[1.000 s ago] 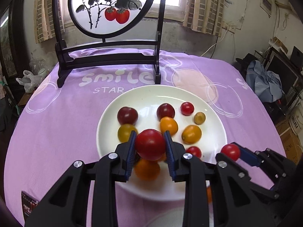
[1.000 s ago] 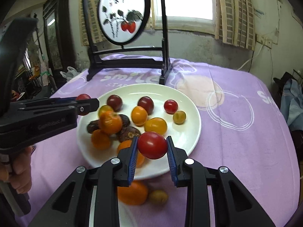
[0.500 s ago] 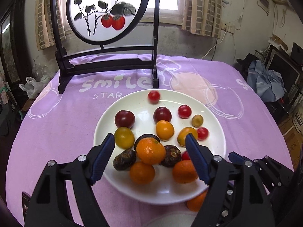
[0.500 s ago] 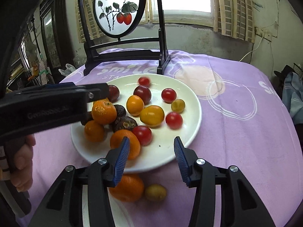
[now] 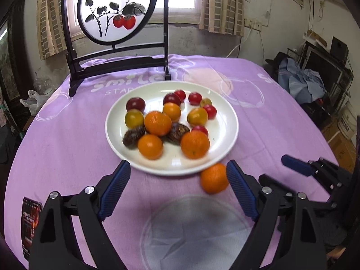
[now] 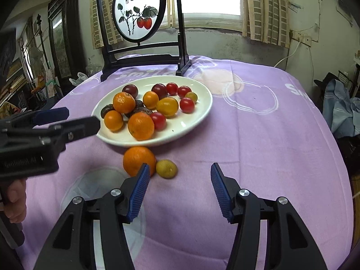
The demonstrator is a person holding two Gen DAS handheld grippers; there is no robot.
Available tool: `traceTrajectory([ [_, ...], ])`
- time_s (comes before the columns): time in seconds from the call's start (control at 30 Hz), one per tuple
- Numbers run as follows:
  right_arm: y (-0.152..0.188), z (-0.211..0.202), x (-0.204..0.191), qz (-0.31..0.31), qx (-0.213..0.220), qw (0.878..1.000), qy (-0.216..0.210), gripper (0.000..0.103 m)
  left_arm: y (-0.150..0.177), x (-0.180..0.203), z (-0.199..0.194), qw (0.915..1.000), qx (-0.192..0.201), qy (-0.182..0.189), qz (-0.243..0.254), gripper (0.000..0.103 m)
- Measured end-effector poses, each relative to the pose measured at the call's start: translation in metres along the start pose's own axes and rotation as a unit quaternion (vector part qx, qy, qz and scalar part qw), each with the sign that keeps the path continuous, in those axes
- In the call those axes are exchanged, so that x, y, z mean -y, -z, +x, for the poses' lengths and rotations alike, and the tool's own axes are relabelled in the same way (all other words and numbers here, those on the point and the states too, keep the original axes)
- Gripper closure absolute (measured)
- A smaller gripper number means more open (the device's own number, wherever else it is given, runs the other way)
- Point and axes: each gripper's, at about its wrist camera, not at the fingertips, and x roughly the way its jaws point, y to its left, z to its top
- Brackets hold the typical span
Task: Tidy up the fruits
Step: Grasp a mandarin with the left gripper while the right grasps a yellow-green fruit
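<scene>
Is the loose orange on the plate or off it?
Off. The orange lies on the purple cloth just in front of the plate's near rim, beside a small yellow-green fruit.

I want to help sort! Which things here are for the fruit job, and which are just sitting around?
For the job:
white plate
oranges
little tomatoes
loose orange
small yellow-green fruit

Just sitting around:
painted screen on its stand
purple tablecloth
clear dish
dark packet

Right gripper gapes empty; orange touches green fruit.
</scene>
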Motion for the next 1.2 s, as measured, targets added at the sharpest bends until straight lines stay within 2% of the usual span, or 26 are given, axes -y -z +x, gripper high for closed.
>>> traceTrajectory([
  [0.17,0.018,-0.006,0.003,-0.012,-0.019,1.000,-0.001,0.046,0.023,0.012,0.013,0.9995,-0.031,0.008,0.008,0.018],
  [0.4,0.029,-0.008,0.015,0.002,-0.029,1.000,-0.013,0.046,0.039,0.039,0.040,0.9967,-0.061,0.016,0.050,0.019],
  [0.6,0.031,-0.008,0.018,0.009,-0.032,0.999,-0.030,0.046,0.037,0.046,0.069,0.9949,-0.078,0.017,0.061,0.033],
  [0.73,0.032,-0.007,0.018,0.011,-0.037,0.999,-0.037,0.046,0.029,0.045,0.084,0.9945,-0.087,0.021,0.055,0.035],
  [0.8,0.032,-0.006,0.017,0.009,-0.040,0.998,-0.037,0.046,0.026,0.045,0.086,0.9945,-0.085,0.022,0.056,0.043],
  [0.87,0.033,-0.004,0.017,0.008,-0.043,0.998,-0.034,0.046,0.025,0.048,0.084,0.9926,-0.088,0.047,0.069,0.061],
  [1.2,0.033,0.006,0.003,-0.013,-0.050,0.998,-0.022,0.046,0.043,0.023,0.052,0.9939,-0.080,0.050,0.056,0.061],
])
